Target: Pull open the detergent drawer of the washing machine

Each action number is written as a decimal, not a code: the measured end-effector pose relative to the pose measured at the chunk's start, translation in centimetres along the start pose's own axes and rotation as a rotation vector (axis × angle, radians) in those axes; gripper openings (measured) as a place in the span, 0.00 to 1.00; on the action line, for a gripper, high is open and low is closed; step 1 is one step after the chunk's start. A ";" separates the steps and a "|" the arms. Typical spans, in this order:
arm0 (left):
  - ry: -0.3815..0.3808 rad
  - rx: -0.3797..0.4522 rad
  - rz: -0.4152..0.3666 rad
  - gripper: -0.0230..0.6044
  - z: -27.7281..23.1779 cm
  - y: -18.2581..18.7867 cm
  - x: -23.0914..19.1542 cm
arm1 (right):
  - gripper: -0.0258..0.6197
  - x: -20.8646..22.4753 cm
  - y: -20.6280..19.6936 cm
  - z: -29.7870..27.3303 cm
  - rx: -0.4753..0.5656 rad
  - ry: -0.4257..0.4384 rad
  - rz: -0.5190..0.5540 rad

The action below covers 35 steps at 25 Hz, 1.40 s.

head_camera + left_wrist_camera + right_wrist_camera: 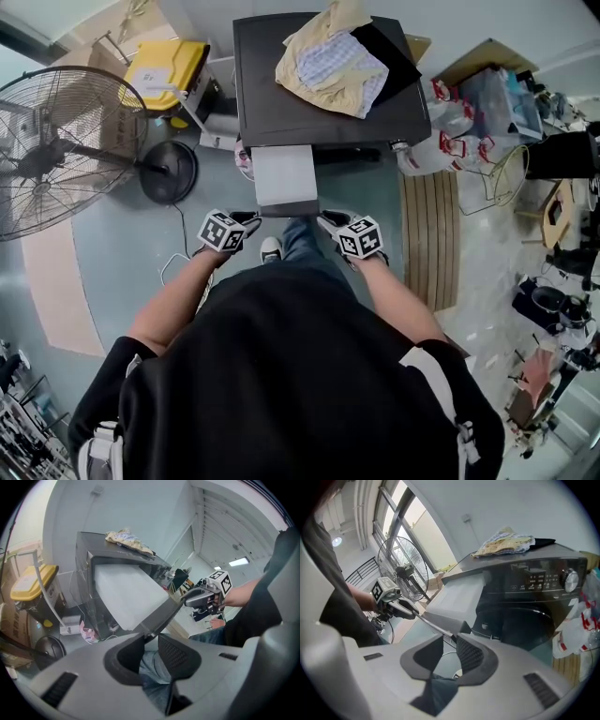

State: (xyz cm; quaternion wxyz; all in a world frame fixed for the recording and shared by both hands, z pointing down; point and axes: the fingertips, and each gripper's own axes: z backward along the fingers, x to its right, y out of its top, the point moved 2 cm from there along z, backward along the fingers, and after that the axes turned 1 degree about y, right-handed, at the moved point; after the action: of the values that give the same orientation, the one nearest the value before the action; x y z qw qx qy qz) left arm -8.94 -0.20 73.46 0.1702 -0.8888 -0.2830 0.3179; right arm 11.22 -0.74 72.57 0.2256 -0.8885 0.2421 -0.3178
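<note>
Detergent drawer (286, 176) was in the grip of both tools. The left gripper (149, 640) had its jaws brought partway together on one bottom corner of the dark front panel, and the right gripper (451, 639) was closed the same way on the other corner. In each case only the very tips seemed to bear on the panel, with nothing else between the jaws. The drawer itself stood drawn well out from the upper left of the washing machine (281, 103), its pale top fully exposed, so the pull looked largely done. The likeliest trouble was a slip: such a shallow pinch on a thin, smooth edge could have let go under any further tug, more so on whichever side held less firmly. Uneven pull between the two hands might have skewed the drawer in its slot and jammed it. Drawing it much further might have brought it off its stop, dropping it toward the person's leg (300, 239) directly beneath. A sharp jerk could also have shaken the loose clothes (328, 61) heaped on the machine's top.
</note>
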 end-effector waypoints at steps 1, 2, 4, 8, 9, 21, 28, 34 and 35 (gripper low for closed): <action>-0.001 -0.001 -0.002 0.19 0.0 0.0 0.0 | 0.18 0.0 0.0 0.0 0.002 -0.002 -0.002; -0.001 -0.003 -0.004 0.19 0.0 0.0 0.0 | 0.18 0.0 0.0 0.0 0.004 -0.004 -0.004; -0.003 -0.005 -0.006 0.19 0.0 0.0 0.0 | 0.18 0.0 0.0 0.0 0.007 -0.007 -0.007; -0.001 -0.003 -0.005 0.20 -0.1 0.0 0.0 | 0.18 0.0 -0.1 0.0 0.010 -0.007 -0.010; 0.000 -0.001 -0.005 0.20 0.0 0.0 0.0 | 0.18 0.0 -0.1 0.0 0.010 -0.007 -0.010; -0.003 -0.006 -0.016 0.20 0.0 -0.3 0.0 | 0.19 0.0 -0.6 -0.1 0.016 -0.014 -0.025; -0.001 -0.006 -0.021 0.20 -0.1 -0.5 -0.2 | 0.17 0.1 -1.2 0.3 0.019 -0.020 -0.038; -0.001 0.002 -0.038 0.20 0.3 -0.6 0.0 | 0.17 -0.1 -1.0 0.6 0.030 -0.024 -0.033; -0.001 0.004 -0.043 0.20 0.5 -0.6 0.1 | 0.17 -0.1 -0.9 0.8 0.034 -0.023 -0.032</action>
State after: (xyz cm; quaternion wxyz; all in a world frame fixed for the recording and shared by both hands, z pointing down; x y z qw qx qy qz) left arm -9.39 0.39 73.35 0.1785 -0.8820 -0.3013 0.3153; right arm 11.91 0.21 72.48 0.2382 -0.8921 0.2198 -0.3150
